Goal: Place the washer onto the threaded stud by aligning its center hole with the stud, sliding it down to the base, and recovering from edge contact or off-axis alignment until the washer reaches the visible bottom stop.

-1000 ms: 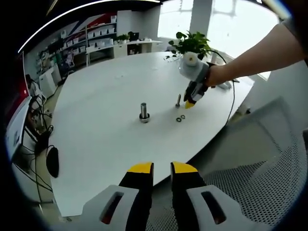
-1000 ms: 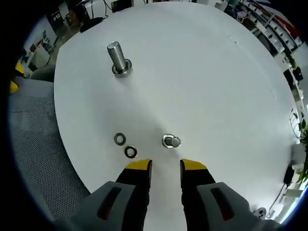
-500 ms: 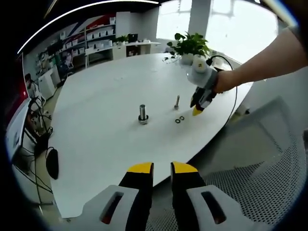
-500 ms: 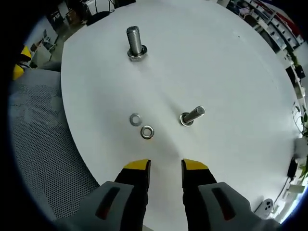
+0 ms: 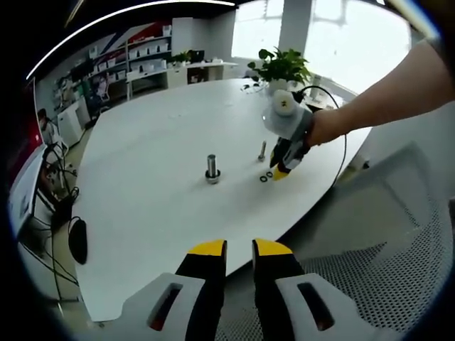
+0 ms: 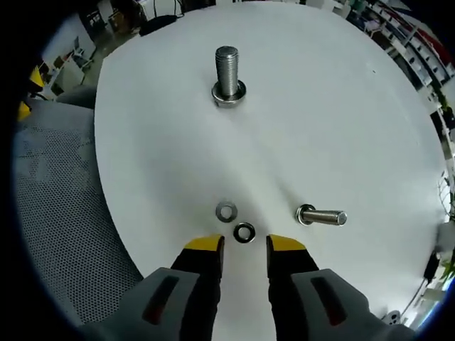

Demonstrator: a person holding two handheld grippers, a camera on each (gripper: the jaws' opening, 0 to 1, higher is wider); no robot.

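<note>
white table (image 6: 341,106) | two studs (image 6: 227,74) (image 6: 321,216) | two washers (image 6: 226,211) (image 6: 244,232)

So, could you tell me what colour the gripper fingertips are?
Yellow fingertips, clearest in the right gripper view.

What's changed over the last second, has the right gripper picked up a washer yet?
Not yet. The right gripper pulled back from the smaller stud, then came down over the two washers; its open jaws now sit just short of the nearer washer, holding nothing. The washers, both studs and the left gripper stayed put above the table edge.
</note>
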